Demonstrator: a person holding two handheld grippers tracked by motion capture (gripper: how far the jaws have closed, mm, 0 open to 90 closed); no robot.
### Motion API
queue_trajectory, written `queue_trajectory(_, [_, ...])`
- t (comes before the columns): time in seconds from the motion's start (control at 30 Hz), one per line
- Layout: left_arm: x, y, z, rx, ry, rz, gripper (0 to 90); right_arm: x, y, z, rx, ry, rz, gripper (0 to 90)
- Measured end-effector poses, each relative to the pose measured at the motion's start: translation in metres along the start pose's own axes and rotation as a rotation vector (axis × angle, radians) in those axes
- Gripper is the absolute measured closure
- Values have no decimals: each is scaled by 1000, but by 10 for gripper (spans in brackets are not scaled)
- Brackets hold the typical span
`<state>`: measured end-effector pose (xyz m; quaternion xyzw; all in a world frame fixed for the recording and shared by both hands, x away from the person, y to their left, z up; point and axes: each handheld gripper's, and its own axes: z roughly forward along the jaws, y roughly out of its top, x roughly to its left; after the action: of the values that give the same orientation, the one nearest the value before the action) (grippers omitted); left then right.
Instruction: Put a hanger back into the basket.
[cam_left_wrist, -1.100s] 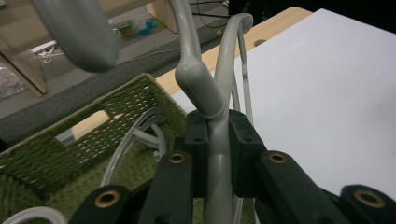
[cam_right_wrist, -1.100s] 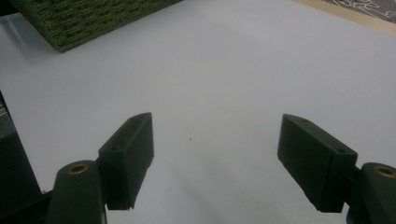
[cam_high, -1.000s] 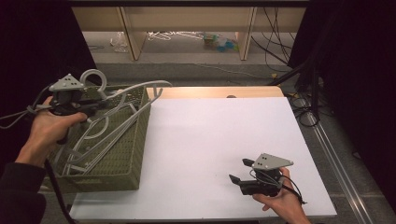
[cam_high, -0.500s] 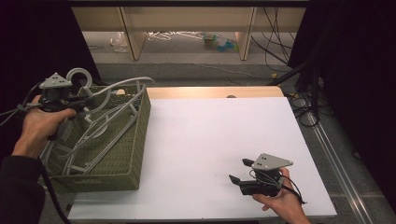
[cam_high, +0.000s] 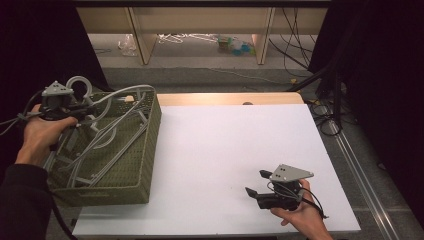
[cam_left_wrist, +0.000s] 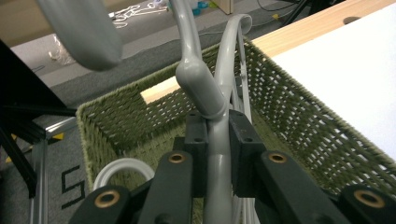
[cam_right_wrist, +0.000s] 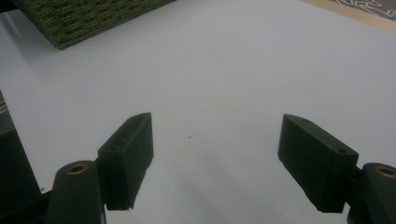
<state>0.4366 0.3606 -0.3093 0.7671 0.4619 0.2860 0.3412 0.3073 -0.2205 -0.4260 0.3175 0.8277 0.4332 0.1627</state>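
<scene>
High view shows the left gripper now lower and farther left than before, over the green woven basket, its jaws clamped on a grey plastic hanger; the right gripper rests open on the white table, unchanged

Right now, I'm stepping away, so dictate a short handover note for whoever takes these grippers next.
Left gripper: shut on a grey hanger, clamped just below its hook, over the back left corner of the green basket.
Right gripper: open, holding nothing, low over the white table near its front right.
Things: other grey hangers lie tangled inside the basket.
Done: one hanger gripped; none lies on the table.
Left: probably lift this hanger free of the tangle and set it on the white surface, with the right gripper ready to help.
</scene>
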Motion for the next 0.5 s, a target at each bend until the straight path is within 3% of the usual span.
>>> queue_trajectory(0.33, [1, -11, 16, 68, -15, 30, 795, 0, -1, 1, 13, 2, 11, 275])
queue_trajectory(0.43, [0, -16, 25, 72, -35, 22, 794, 0, -1, 1, 5, 2, 7, 275])
queue_trajectory(0.5, [0, -18, 28, 109, -40, 15, 793, 0, -1, 1, 7, 5, 13, 275])
